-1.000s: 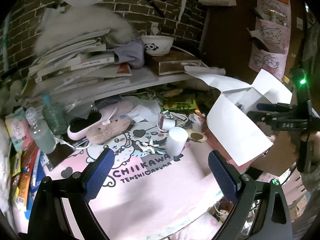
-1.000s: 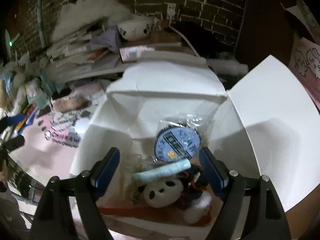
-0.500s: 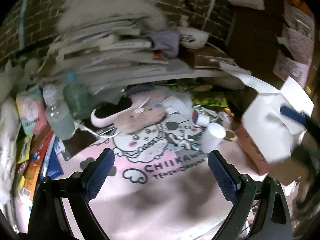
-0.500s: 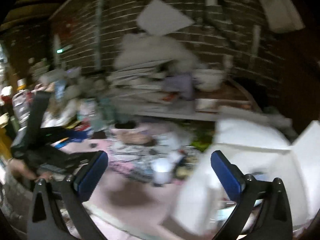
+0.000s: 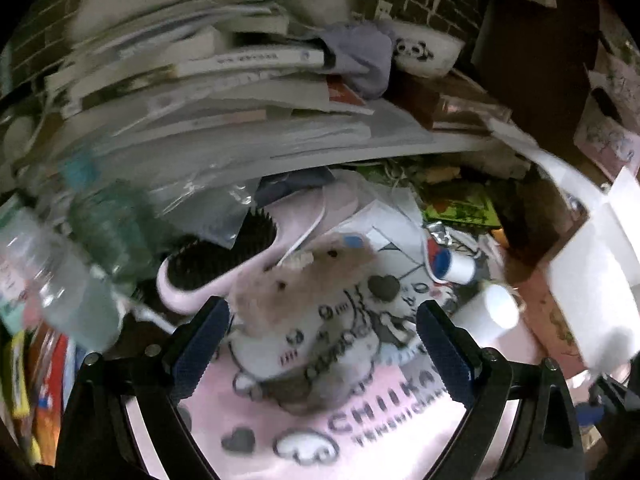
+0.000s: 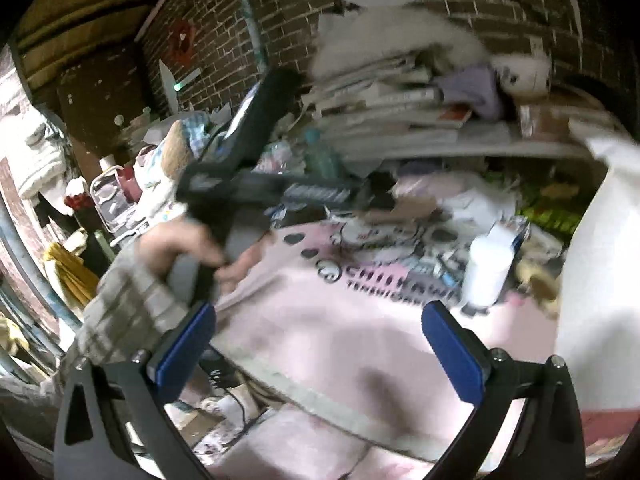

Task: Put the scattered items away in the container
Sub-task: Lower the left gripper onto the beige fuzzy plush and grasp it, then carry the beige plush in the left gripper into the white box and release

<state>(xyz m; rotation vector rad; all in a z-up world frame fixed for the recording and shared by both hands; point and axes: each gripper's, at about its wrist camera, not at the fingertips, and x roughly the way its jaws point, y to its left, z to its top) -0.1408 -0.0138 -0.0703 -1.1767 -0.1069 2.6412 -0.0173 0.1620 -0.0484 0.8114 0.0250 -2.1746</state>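
Both jaws gape empty: left gripper (image 5: 322, 344) lines up on the fuzzy tan plush toy (image 5: 304, 280); right gripper (image 6: 318, 346) hovers over the pink printed mat (image 6: 320, 312), ready.

Right gripper (image 6: 318, 346): swung left from above the white box (image 6: 600, 264) to over the pink mat (image 6: 320, 320); jaws widened. Left gripper (image 5: 322, 346): advanced far toward the brown plush (image 5: 304, 280).

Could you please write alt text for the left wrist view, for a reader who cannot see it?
The left tool, open and empty, points at a brown plush toy lying on a pink cartoon-print mat. A pink hairbrush lies just behind the toy, a white cylinder stands to the right, and stacked books fill the blurred background.
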